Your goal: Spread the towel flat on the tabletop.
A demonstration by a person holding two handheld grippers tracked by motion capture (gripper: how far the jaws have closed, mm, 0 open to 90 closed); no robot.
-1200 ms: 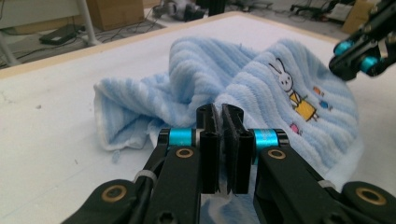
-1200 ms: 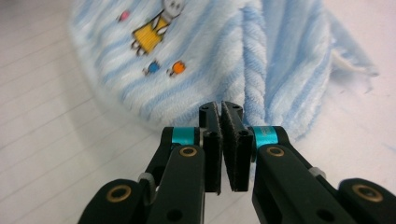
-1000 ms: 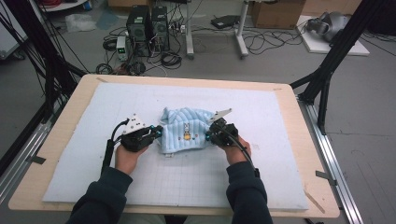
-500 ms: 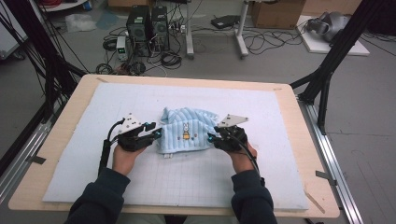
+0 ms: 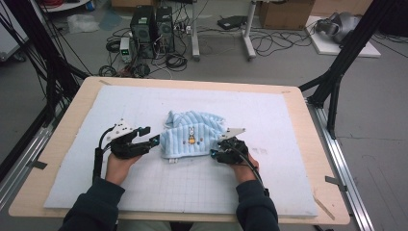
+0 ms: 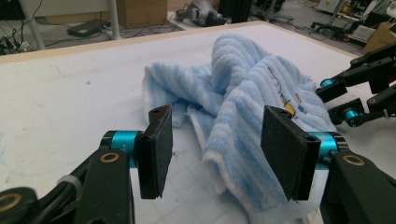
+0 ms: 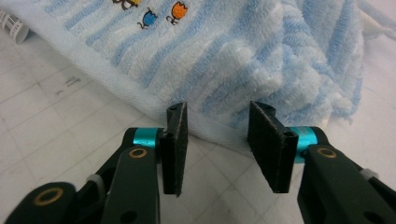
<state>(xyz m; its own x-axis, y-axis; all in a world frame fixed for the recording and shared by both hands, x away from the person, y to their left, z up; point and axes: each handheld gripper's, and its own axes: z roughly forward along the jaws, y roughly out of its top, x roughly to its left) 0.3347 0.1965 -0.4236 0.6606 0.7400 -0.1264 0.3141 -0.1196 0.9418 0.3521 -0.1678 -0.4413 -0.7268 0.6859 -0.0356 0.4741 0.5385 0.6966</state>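
Note:
A crumpled light-blue striped towel (image 5: pixel 192 134) with a small embroidered picture lies mid-mat. My left gripper (image 5: pixel 153 139) sits just off its left side; its jaws have just been opening. In the left gripper view the left gripper (image 6: pixel 217 149) is open, and a fold of the towel (image 6: pixel 238 116) lies ahead between the pads, untouched. My right gripper (image 5: pixel 215 154) is at the towel's lower right corner; its jaws have also just been opening. In the right gripper view the right gripper (image 7: pixel 222 144) is open, with the towel's hem (image 7: pixel 140 100) just beyond its tips.
The white gridded mat (image 5: pixel 269 115) covers a wooden table (image 5: pixel 317 144). Black frame posts (image 5: pixel 337 72) stand at both sides. Computer towers (image 5: pixel 153 26) and cables lie on the floor beyond the far edge. The towel's label (image 7: pixel 11 25) sticks out at its hem.
Both grippers have let go of the towel's sides and opened. The left hand drew back to the left, the right hand slid down toward the near edge. The towel has settled.

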